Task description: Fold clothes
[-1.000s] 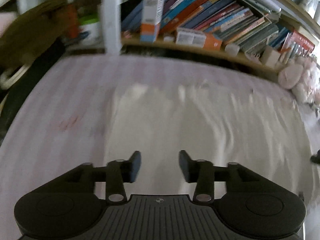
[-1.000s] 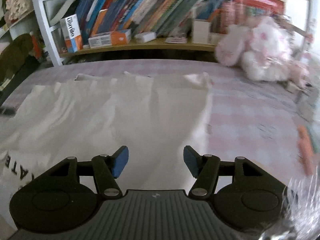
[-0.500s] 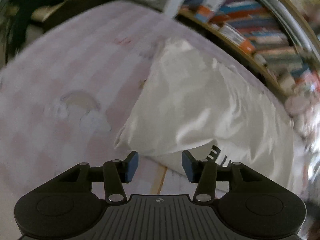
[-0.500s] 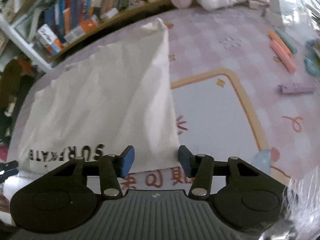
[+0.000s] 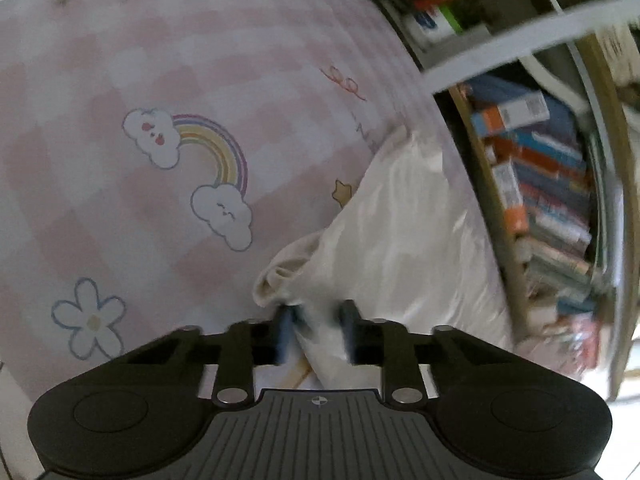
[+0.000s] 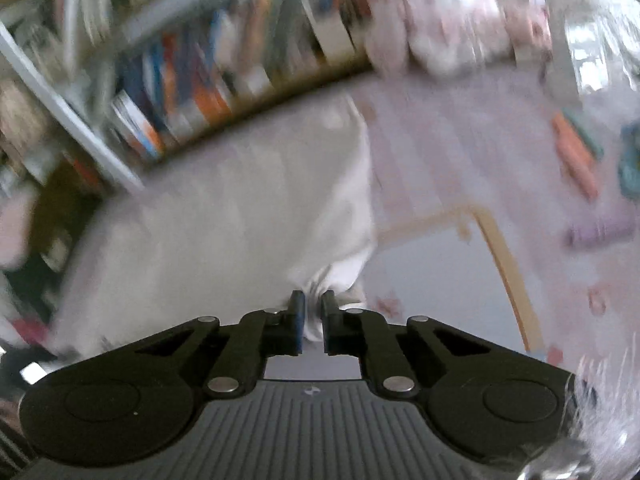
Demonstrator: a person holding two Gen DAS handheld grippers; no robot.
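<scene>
A white T-shirt [image 5: 404, 232] lies spread on a pink checked play mat [image 5: 132, 60]. My left gripper [image 5: 316, 332] has its blue-padded fingers partly closed around the shirt's near left corner, with bunched cloth between them; the view is blurred. In the right wrist view the same shirt [image 6: 224, 216] stretches away toward the bookshelf. My right gripper [image 6: 312, 320] is shut on the shirt's near right corner, cloth puckered between the pads.
A bookshelf [image 5: 552, 184] full of books runs along the mat's far edge, also in the right wrist view [image 6: 192, 80]. Pink plush toys [image 6: 452, 28] sit at the far right. Small toys [image 6: 576, 156] lie on the mat to the right.
Both grippers dropped to the shirt's near edge and closed from open onto its two corners. The cloth now bunches between the fingers.
</scene>
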